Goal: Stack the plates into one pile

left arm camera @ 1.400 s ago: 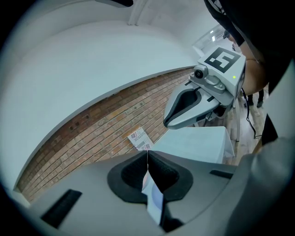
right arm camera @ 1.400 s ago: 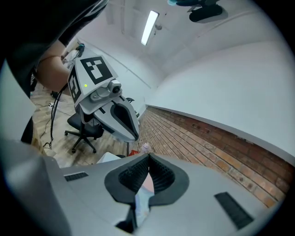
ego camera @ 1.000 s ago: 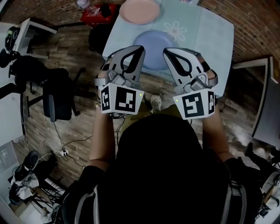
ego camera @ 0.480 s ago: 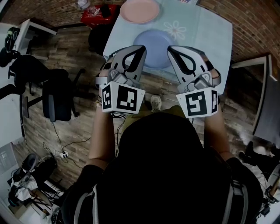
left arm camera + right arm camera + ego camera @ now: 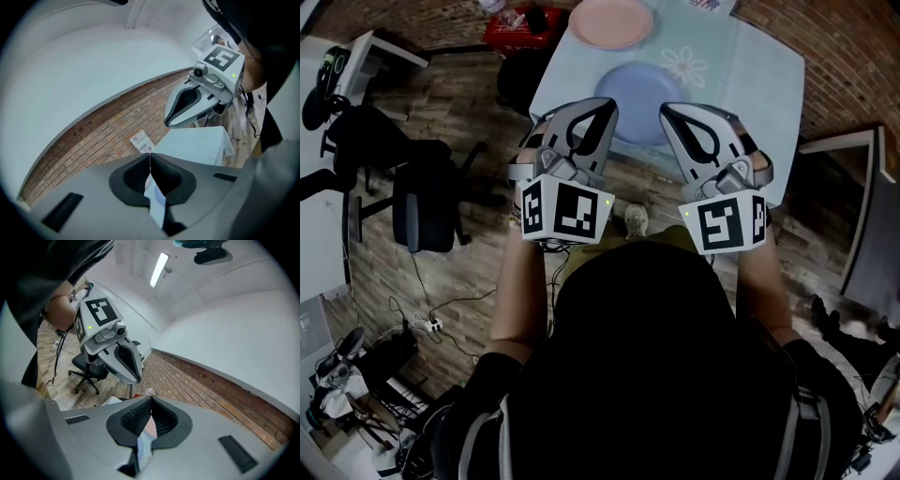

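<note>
A lavender-blue plate lies near the front edge of the table, which has a pale blue cloth. A pink plate lies apart from it at the far edge. Both grippers hover side by side over the table's near edge, pointing at the blue plate and touching nothing. My left gripper is shut with nothing between its pads. My right gripper is shut and empty as well. Each gripper view shows the other gripper, the right gripper and the left gripper.
A black office chair stands on the wooden floor to the left of the table. A red box sits by the table's far left corner. A brick wall runs behind, and a dark desk edge is at the right.
Both grippers stay shut and almost in place, the right one drifting slightly right. The head view has shifted a little, and the plates have not moved on the table.
</note>
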Action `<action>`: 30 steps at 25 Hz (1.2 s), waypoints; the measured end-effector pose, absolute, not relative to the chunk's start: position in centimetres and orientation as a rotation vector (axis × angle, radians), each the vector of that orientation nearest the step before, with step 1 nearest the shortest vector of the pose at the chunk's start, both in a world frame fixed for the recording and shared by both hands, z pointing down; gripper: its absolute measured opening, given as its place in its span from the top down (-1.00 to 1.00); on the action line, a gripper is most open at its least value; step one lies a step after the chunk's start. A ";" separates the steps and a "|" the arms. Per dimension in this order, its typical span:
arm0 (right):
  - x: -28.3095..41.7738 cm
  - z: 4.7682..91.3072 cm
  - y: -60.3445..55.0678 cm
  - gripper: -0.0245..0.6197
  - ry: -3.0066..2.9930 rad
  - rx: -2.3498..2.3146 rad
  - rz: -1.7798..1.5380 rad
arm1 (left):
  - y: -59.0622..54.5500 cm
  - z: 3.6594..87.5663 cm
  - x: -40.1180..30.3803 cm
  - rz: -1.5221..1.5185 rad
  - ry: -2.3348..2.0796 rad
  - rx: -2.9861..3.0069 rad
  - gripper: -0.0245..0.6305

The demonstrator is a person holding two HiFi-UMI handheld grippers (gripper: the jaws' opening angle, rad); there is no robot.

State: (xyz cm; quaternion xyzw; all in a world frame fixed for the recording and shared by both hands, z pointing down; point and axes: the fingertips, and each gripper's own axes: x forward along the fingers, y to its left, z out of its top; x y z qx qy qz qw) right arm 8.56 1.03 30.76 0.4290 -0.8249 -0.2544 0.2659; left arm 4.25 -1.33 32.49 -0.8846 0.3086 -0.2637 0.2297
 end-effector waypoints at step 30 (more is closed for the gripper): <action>7.2 31.4 1.3 0.81 -2.256 1.092 -0.693 | -1.0 33.4 2.5 -0.758 0.919 -2.436 0.85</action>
